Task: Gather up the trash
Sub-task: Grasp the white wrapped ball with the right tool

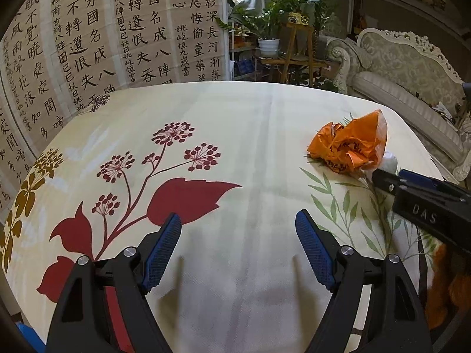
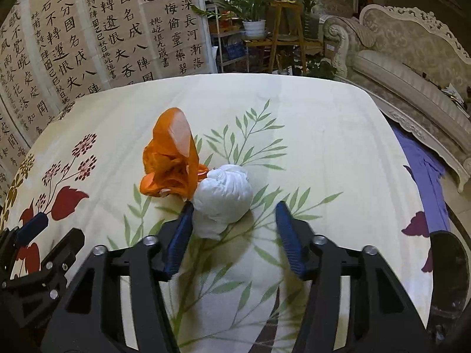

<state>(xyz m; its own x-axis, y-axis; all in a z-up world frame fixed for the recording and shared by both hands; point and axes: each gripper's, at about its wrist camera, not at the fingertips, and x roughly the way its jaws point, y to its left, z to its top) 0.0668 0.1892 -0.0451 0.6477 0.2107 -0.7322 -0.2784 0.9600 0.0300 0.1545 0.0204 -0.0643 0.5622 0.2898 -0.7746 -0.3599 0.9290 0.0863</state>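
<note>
Spreading across nearly the whole lower part of both views, the counter (image 2: 323,123) wears a cream cloth printed with red flowers and green sprigs, a flat open surface that leaves the trash easy to reach from the near edge. The orange plastic bag (image 2: 169,161) sits crumpled just left of centre in the right wrist view, its mouth gaping upward; whether anything lies inside I cannot tell, since the folds hide its interior. It looks like the likely receptacle for the scraps. Touching its lower right side is the white wad (image 2: 223,197), a balled tissue or cloth at the centre of that view.

The right tool (image 2: 234,216) points down at the wad with its jaws apart: the left pad lies against the wad's left flank, the right pad stands clear of it, so nothing is clamped yet. The left tool (image 1: 238,225), at the bottom centre of the left wrist view, hangs over bare cloth with jaws wide apart and empty, probably kept ready to steady the bag.
</note>
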